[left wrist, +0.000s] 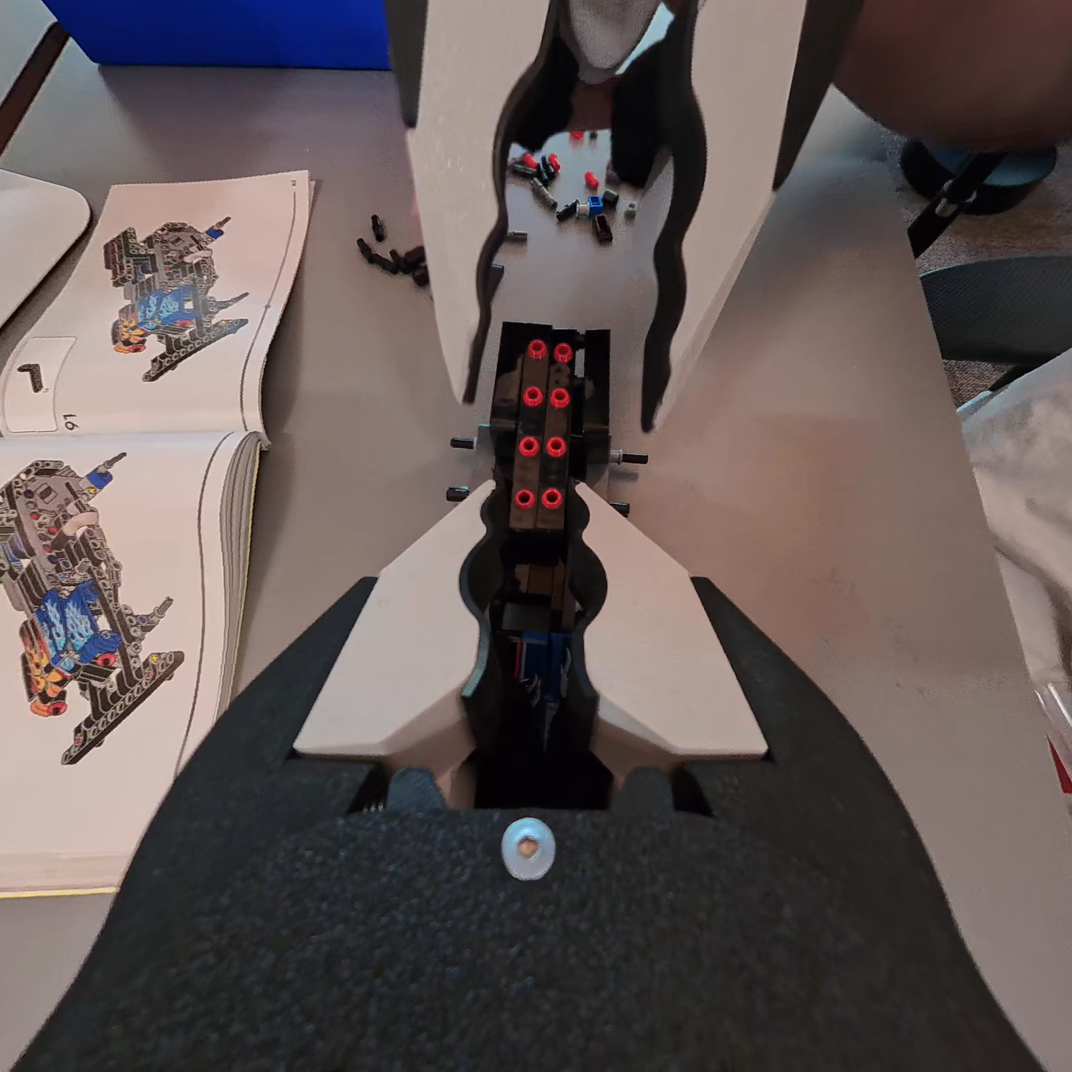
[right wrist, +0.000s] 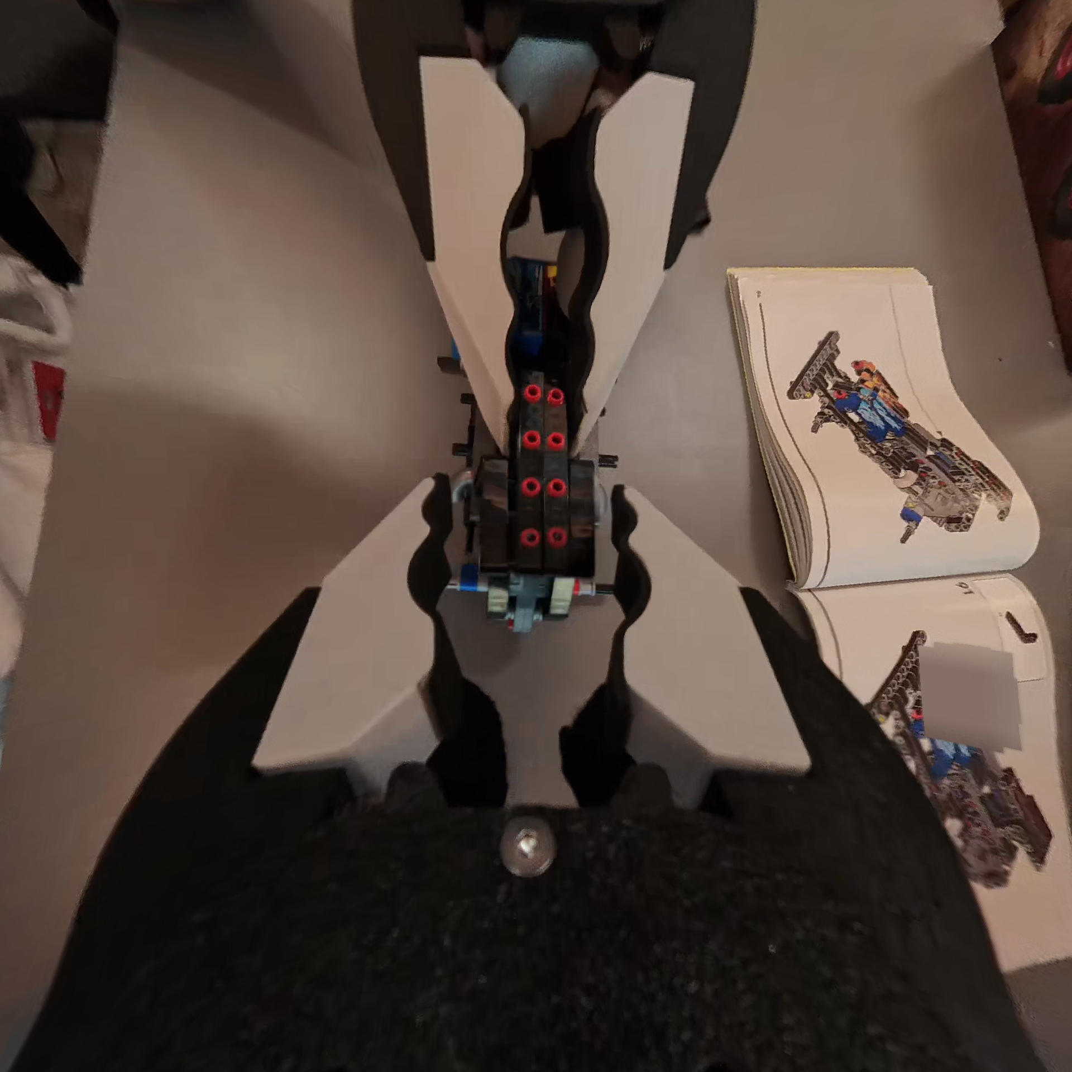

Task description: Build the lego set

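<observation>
A long black lego model (left wrist: 542, 423) with two rows of red studs on top lies on the grey table (left wrist: 783, 522). My left gripper (left wrist: 536, 493) is shut on the model's blue-patterned end, its fingers pressed against both sides. My right gripper (right wrist: 529, 487) is open and straddles the model's (right wrist: 539, 510) other end, the one with a grey part, with small gaps on each side. Each gripper shows in the other's view, coming from the top: the right gripper (left wrist: 560, 412) and the left gripper (right wrist: 542, 449).
An open instruction booklet (left wrist: 145, 464) lies left of the model; it also shows in the right wrist view (right wrist: 899, 464). Loose red, black and blue pieces (left wrist: 557, 185) and black pins (left wrist: 394, 255) lie beyond the model. A blue box (left wrist: 232, 29) stands at the back left. A chair (left wrist: 998, 307) is off the table's right edge. The grippers are tip to tip, or close to it.
</observation>
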A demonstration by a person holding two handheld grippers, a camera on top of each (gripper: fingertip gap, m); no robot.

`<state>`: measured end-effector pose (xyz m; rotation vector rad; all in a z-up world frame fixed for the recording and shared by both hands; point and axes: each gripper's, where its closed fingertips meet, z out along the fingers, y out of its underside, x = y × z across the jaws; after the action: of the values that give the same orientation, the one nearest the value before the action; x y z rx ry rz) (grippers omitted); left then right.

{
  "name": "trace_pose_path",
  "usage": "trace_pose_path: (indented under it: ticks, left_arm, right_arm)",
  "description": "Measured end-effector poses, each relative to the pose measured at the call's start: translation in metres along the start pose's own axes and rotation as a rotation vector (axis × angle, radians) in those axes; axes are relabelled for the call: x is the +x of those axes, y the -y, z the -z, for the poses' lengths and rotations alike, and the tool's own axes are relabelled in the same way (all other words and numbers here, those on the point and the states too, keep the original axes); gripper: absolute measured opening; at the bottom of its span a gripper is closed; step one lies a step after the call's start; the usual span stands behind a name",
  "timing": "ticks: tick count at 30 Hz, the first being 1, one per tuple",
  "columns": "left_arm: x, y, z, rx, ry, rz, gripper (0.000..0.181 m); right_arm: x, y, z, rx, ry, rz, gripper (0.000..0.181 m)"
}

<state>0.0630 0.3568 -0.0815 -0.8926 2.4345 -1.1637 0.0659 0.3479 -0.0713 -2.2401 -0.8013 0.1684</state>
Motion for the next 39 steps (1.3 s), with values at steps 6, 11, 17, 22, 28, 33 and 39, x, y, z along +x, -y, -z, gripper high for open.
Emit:
trace_pose_path:
  ticks: [6, 11, 17, 22, 28, 33, 39]
  left_arm:
    - [0.001, 0.002, -0.002, 0.009, 0.03, -0.034, 0.016]
    - [0.01, 0.001, -0.003, -0.001, -0.003, -0.049, 0.061]
    - [0.007, 0.006, -0.015, -0.013, 0.055, -0.099, 0.062]
    - [0.004, 0.011, -0.011, 0.048, 0.027, -0.062, 0.043]
    - [0.008, 0.013, -0.013, 0.04, 0.027, -0.072, 0.037]
    - [0.009, 0.012, -0.013, 0.026, 0.008, -0.058, 0.036]
    - [0.01, 0.012, -0.012, 0.038, -0.007, -0.034, 0.037]
  right_arm:
    - [0.005, -0.006, 0.015, 0.312, -0.034, -0.136, 0.057]
    - [0.004, -0.001, 0.007, 0.372, -0.107, -0.05, 0.041]
    - [0.003, 0.0, 0.005, 0.443, -0.086, -0.072, 0.04]
    - [0.003, 0.001, 0.005, 0.478, -0.071, -0.101, 0.04]
    - [-0.004, 0.001, 0.004, 0.5, 0.007, -0.162, 0.039]
    - [-0.005, 0.0, 0.004, 0.493, 0.017, -0.144, 0.039]
    - [-0.005, 0.002, 0.004, 0.501, 0.029, -0.186, 0.038]
